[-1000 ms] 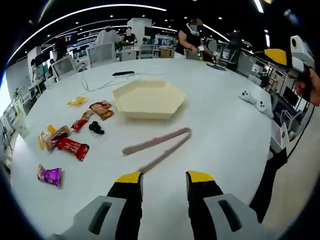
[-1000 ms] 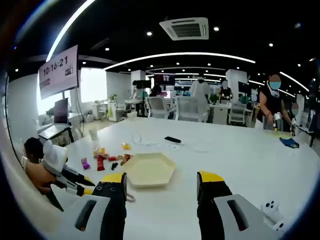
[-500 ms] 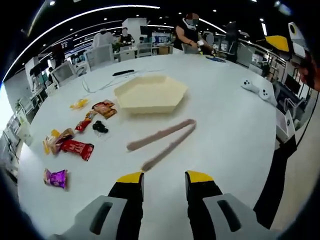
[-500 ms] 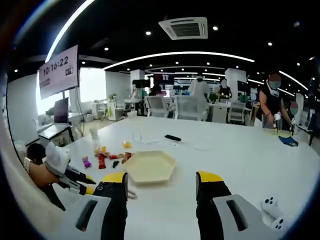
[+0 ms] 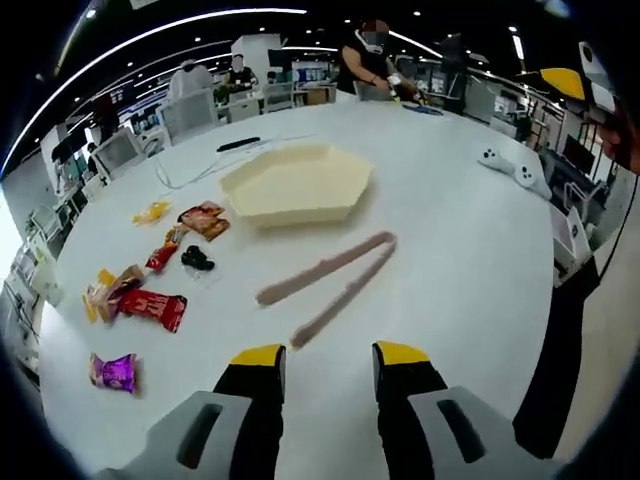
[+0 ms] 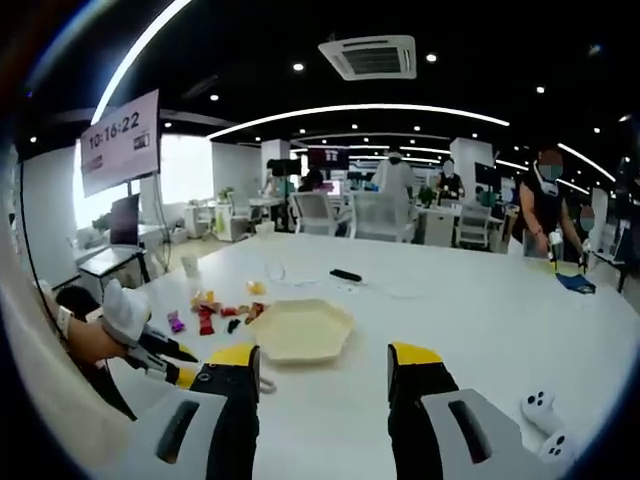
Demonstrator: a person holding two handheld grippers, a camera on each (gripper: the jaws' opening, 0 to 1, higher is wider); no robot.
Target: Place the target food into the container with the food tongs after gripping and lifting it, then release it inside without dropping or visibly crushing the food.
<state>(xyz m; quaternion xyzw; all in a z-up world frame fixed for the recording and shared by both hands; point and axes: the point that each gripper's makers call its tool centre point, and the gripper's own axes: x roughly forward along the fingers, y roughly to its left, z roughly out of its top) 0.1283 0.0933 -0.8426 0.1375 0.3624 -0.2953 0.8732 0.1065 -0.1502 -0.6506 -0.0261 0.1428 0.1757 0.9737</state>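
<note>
The food tongs (image 5: 335, 278) lie flat on the white surface (image 5: 460, 250), a pinkish-beige V whose joined end points toward the far right and whose two open tips point back toward the left gripper (image 5: 328, 356). That gripper hangs above the surface just short of the nearer tip; its yellow-tipped fingers (image 5: 258, 357) stand apart, clamped on nothing and touching nothing.

Beyond the tongs sits the container (image 5: 298, 183), a shallow cream hexagonal tray with nothing visible inside it. Left of the tongs and tray, the packaged foods are scattered apart from one another: a yellow snack (image 5: 152, 211), an orange-red packet (image 5: 204, 219), a small red wrapper (image 5: 162, 255), a small black item (image 5: 196, 260), a brown and yellow pack (image 5: 113, 289), a red bar wrapper (image 5: 153, 308) and, nearest the edge, a purple packet (image 5: 115, 371). A white game controller (image 5: 513, 169) rests well to the right, and a dark flat object (image 5: 240, 144) with a white cable lies past the tray.

In the right gripper view, the right gripper (image 6: 322, 357) is held high and well back from the surface, its fingers (image 6: 233, 357) apart and holding nothing. The tray (image 6: 303, 329) shows between them with the snacks (image 6: 210, 315) to its left, and the left gripper (image 6: 170, 355) comes in at the lower left in a person's hand. People stand at desks in the office behind.
</note>
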